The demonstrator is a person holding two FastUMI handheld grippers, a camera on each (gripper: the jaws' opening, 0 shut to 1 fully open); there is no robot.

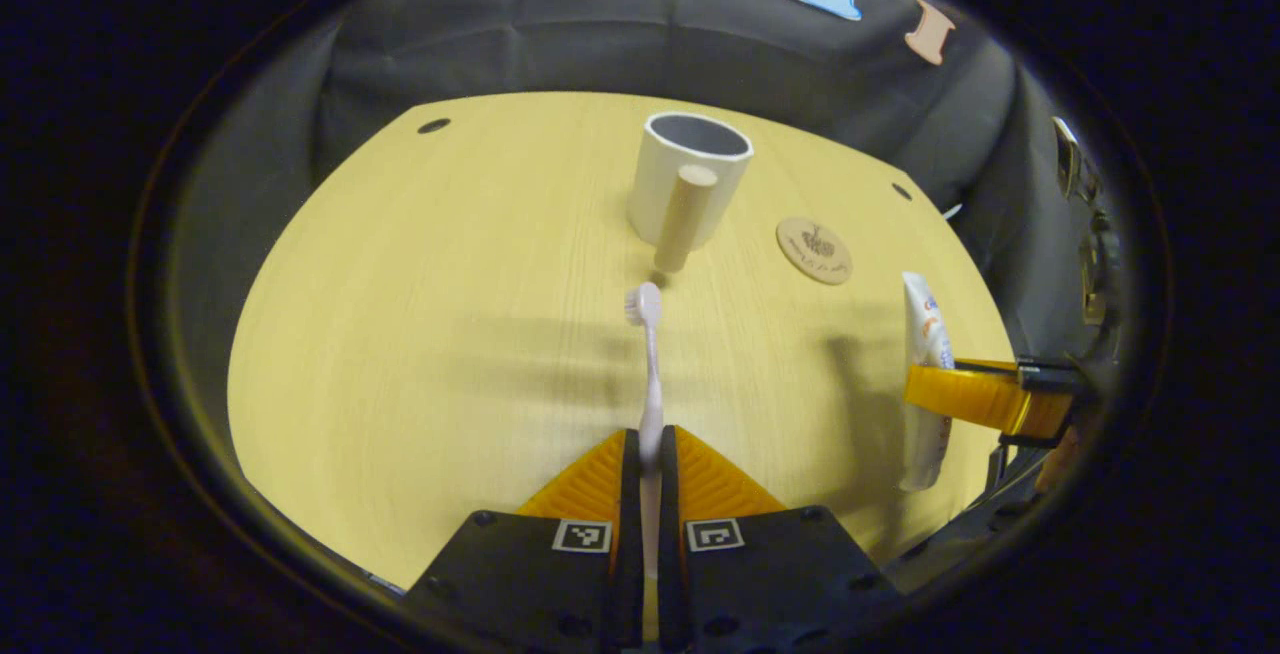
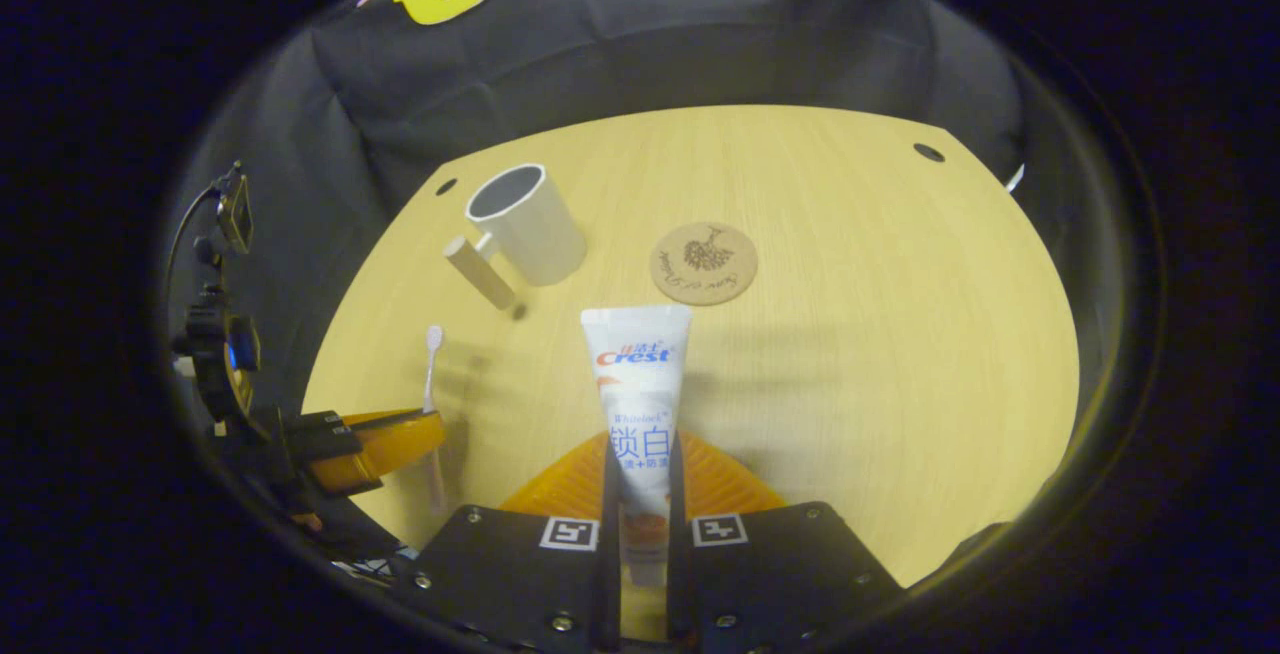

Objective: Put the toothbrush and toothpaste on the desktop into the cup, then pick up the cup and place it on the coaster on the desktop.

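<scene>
The desk [image 2: 850, 264] is a broad pale wood top with plenty of bare surface on your right side and ahead of both hands; its far edge meets the dark cloth wall just behind the cup, so keep your approach from the near side and don't overshoot. The cup [image 1: 688, 179] stands upright toward the back, mouth open and unobstructed, with its cylindrical wooden handle [image 1: 684, 217] sticking out toward the left gripper. That handle is the main thing to steer round: bring each item in from above the rim, not low across the front. The coaster [image 2: 704, 263] lies flat just beside the cup, apart from it, with nothing on it. The right gripper [image 2: 643, 479] has its jaws closed on the toothpaste [image 2: 640, 374], held around the lower half with the flat crimped end leading forward. It looks lifted clear of the desk, though that's a judgement from the shadow. Tip it upright over the mouth before you release. The left gripper [image 1: 649, 464] has its jaws narrow and clamped on the toothbrush [image 1: 650, 364] handle, bristle head pointing straight at the cup handle, close to it. Raise that tip first, then go in. Send one hand at a time; the mouth likely won't take both at once.
</scene>
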